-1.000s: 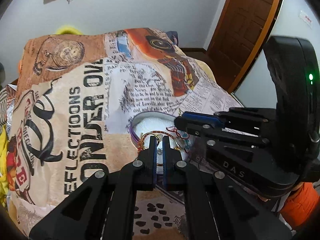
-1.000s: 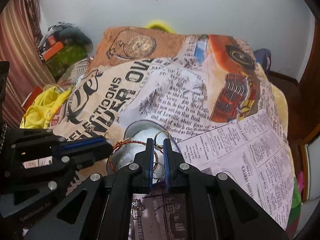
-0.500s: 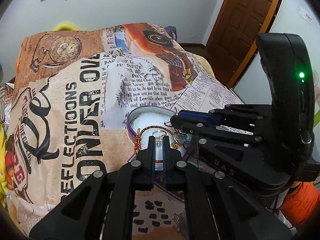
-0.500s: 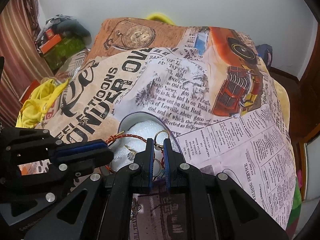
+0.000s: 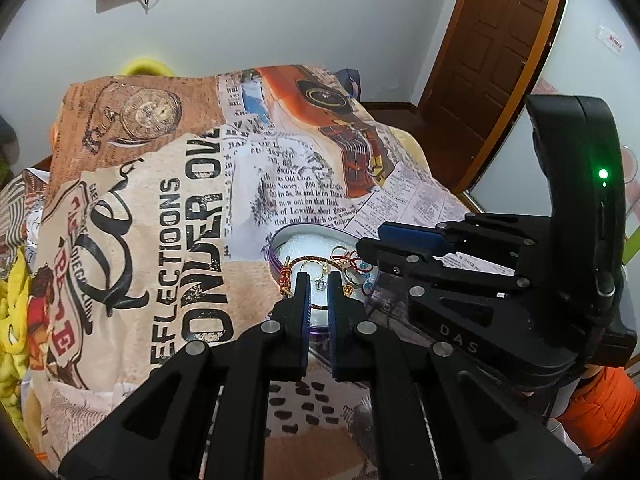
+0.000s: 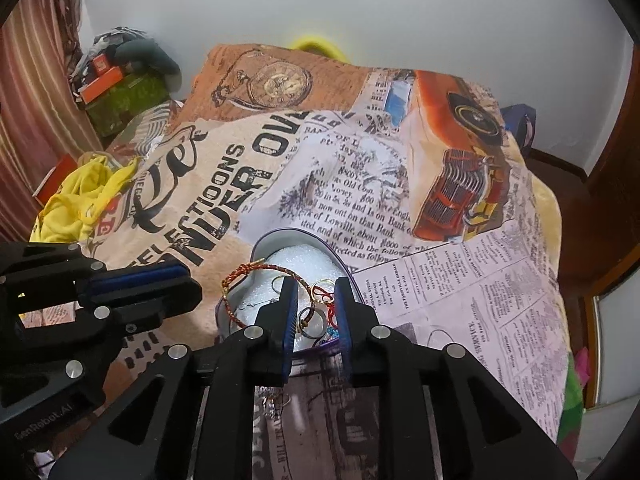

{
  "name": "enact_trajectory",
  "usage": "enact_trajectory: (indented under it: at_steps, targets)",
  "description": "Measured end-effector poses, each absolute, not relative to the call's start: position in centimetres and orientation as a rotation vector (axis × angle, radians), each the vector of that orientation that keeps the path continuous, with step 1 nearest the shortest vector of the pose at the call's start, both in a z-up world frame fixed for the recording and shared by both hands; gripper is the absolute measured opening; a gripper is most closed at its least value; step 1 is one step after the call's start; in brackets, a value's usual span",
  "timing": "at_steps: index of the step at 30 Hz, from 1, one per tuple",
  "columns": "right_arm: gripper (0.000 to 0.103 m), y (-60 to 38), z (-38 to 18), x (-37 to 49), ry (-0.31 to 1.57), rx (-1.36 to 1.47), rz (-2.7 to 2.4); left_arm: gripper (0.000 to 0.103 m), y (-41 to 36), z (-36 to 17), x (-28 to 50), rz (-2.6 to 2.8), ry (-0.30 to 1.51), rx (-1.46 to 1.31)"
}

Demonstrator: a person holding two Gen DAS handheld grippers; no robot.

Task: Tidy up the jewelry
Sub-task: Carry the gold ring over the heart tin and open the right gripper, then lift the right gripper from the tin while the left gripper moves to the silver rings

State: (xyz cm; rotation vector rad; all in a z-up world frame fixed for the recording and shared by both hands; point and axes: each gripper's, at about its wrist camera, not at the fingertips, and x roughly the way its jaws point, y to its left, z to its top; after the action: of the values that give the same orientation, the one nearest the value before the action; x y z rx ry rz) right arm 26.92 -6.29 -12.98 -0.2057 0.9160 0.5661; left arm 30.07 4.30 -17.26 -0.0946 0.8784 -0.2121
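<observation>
1. A round tin (image 5: pixel 280 240) with a purple rim and a white foam lining is seen resting on a printed blanket (image 5: pixel 168 208) spread over a bed.
2. A red and gold braided bracelet (image 6: pixel 240 276), several rings (image 6: pixel 310 316) and small blue beads are seen lying in the tin.
3. The left gripper (image 5: pixel 318 280) is held just above the near edge of the tin; its jaws are opening from a narrow gap, and nothing is gripped between them.
4. The right gripper (image 6: pixel 314 284) is held over the tin; its jaws are opening, and a ring is framed between them, untouched by the pads.
5. A wooden door (image 5: pixel 500 60) is seen beyond the bed.
</observation>
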Motion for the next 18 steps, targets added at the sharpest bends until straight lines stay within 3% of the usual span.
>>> enact_trajectory:
  at_steps: [8,14,18]
  targets:
    - [0.018,-7.1,-10.8,25.1,0.872,-0.209,0.547,0.009,4.2,-15.2,28.1,-0.184,0.846,-0.073]
    - [0.024,-8.0,-9.9,23.7,0.852,-0.206,0.533,0.016,4.1,-14.4,26.6,-0.172,0.831,-0.063]
    - [0.025,-8.4,-9.8,23.1,0.854,-0.202,0.524,0.028,3.8,-14.5,26.0,-0.170,0.838,-0.062]
